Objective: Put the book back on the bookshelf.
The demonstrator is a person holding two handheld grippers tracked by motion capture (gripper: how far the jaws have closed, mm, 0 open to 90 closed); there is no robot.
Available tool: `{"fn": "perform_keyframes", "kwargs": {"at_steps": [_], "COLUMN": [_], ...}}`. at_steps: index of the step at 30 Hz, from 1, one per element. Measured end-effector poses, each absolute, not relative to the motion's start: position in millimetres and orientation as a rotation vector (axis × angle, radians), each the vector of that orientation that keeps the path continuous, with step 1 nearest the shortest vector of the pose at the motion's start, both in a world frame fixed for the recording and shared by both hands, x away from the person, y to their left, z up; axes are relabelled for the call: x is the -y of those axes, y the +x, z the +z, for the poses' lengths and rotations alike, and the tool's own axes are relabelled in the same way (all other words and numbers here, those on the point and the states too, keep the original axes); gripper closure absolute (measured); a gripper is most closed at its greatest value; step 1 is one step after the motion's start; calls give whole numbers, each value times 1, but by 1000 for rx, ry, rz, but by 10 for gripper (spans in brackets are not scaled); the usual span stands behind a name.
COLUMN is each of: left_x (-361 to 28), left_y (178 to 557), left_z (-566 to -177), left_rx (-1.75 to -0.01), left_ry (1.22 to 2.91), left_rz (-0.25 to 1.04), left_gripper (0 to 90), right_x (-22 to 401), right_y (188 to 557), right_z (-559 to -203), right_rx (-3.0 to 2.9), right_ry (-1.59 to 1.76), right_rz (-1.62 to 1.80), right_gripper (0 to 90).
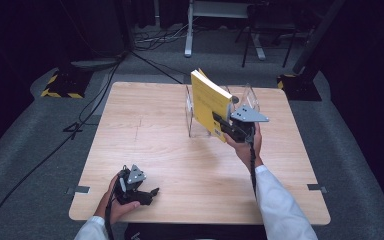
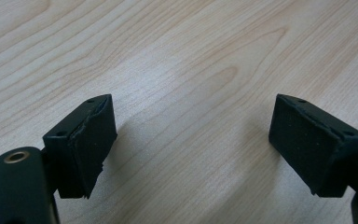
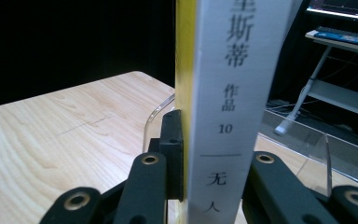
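Right claw clamps a yellow paperback book with white spine, jaws pressed on both covers near its lower edge. Book is upright, slightly tilted, lifted off the light wooden bench, just above and in front of a clear acrylic book stand at the bench's far right. In the right gripper view the spine faces the camera between the two black jaws, with the stand's clear wall beside it. Left claw rests low on the bench near the front left corner, jaws wide apart, nothing between them; left gripper view shows bare wood between the pads.
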State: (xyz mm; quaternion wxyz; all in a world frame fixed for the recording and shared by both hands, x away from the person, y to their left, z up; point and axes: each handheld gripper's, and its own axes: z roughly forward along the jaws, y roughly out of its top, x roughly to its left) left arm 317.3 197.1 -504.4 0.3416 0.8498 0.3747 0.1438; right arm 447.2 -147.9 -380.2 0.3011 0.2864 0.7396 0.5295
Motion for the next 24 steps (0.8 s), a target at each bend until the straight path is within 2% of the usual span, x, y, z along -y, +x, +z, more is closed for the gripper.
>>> {"fn": "perform_keyframes", "kwargs": {"at_steps": [4, 24], "left_x": [-196, -196], "left_y": [316, 316], "left_z": [-505, -504], "left_rx": [-926, -922], "left_ry": [2225, 2228], "left_rz": [351, 355], "left_gripper": [157, 157], "right_x": [138, 112], "right_y": [460, 514], "right_z": [-382, -401], "right_rx": [-1960, -1948], "right_ry": [773, 891], "right_rz": [1383, 1354], "right_gripper": [763, 762]}}
